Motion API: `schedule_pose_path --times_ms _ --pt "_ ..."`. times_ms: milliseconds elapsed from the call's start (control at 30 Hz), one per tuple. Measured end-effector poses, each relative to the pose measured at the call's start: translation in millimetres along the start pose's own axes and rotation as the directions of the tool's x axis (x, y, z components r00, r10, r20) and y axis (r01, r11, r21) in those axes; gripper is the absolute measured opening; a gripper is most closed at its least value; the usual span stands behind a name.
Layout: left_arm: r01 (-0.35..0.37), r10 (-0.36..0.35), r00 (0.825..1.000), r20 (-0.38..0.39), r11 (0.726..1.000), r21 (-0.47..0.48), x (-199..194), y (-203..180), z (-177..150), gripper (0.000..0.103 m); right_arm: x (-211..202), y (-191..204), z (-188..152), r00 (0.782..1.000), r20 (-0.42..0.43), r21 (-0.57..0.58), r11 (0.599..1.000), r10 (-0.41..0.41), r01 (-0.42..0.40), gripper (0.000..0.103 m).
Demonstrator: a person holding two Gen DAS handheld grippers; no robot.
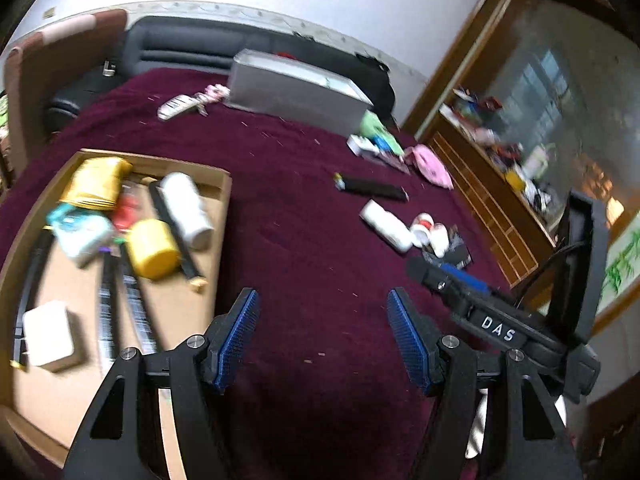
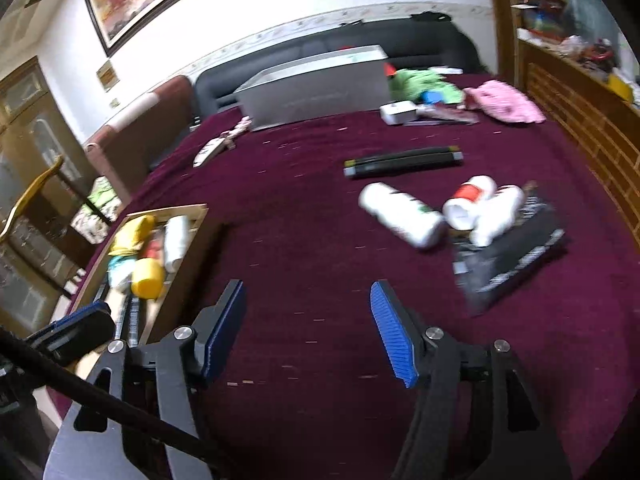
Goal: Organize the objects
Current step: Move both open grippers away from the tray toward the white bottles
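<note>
Box [image 1: 224, 184]: cardboard, holds yellow cup [image 1: 154, 248], white bottle [image 1: 188, 210] | left tool [image 1: 320, 340]: released, empty | right tool [image 2: 308, 328]: released, empty

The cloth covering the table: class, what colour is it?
Dark maroon: the cloth is plain, flecked with tiny pale specks. The right wrist view shows it best.

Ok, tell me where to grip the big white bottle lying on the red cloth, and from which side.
Grip the big white bottle across the middle of its round body, coming down from above with the right gripper, jaws set across its long axis. It lies on its side on the red cloth, and small bottles crowd its right end.
</note>
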State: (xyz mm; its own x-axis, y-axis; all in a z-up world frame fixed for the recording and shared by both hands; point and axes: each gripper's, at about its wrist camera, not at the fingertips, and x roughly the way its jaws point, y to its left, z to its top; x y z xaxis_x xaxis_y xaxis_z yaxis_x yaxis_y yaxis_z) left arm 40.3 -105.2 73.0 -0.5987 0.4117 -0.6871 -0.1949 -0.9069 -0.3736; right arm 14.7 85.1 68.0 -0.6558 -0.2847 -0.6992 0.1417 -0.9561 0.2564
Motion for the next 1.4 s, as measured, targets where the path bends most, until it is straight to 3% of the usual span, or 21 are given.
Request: schedule_pose_path --times_ms 300,433,533,700,867,1100,1167,1233,1300,1367,1400 --pt "-0.086 0.096 0.988 -0.120 0.992 0.087 68 -31 -14 0.060 -10 -41 0 0.992 0.040 -0.025 0.992 -0.122 0.123 0.065" --pt "-0.114 0.127 0.978 -0.165 0.990 0.087 94 -29 -21 0.060 -12 -65 10 0.998 0.021 0.023 0.998 -0.066 0.065 0.065" --pt "-0.132 0.146 0.981 -0.126 0.985 0.111 96 -33 -21 0.061 -13 -88 25 1.000 0.009 0.100 0.995 0.002 -0.003 0.065" --pt "-0.112 0.126 0.987 -0.103 0.985 0.133 100 -37 -22 0.080 -2 -103 46 0.997 -0.023 0.161 0.984 0.075 -0.070 0.065" --pt "-0.116 0.139 0.985 -0.104 0.972 0.204 108 -50 -26 0.100 30 -95 63 0.979 -0.079 0.193 0.966 0.190 -0.172 0.065" --pt "-0.067 0.093 0.989 -0.117 0.976 0.206 108 -47 -25 0.101 93 -75 91 0.985 -0.157 0.121 0.991 0.071 -0.053 0.065" --pt "-0.038 0.058 0.992 -0.109 0.983 0.179 105 -42 -24 0.101 112 -77 93 0.976 -0.206 0.142 0.989 0.071 -0.042 0.065" --pt "-0.007 0.021 0.995 -0.097 0.989 0.146 101 -37 -24 0.101 123 -78 89 0.955 -0.253 0.187 0.976 0.154 -0.108 0.065" --pt "0.023 -0.013 0.996 -0.087 0.993 0.117 98 -32 -23 0.101 119 -76 82 0.915 -0.265 0.243 0.939 0.304 -0.242 0.065" --pt "0.036 -0.028 0.996 -0.083 0.994 0.105 97 -30 -22 0.101 106 -76 75 0.853 -0.245 0.317 0.870 0.460 -0.378 0.066" --pt "0.036 -0.027 0.996 -0.083 0.994 0.105 97 -30 -22 0.101 96 -76 72 0.851 -0.223 0.321 0.860 0.475 -0.396 0.066"
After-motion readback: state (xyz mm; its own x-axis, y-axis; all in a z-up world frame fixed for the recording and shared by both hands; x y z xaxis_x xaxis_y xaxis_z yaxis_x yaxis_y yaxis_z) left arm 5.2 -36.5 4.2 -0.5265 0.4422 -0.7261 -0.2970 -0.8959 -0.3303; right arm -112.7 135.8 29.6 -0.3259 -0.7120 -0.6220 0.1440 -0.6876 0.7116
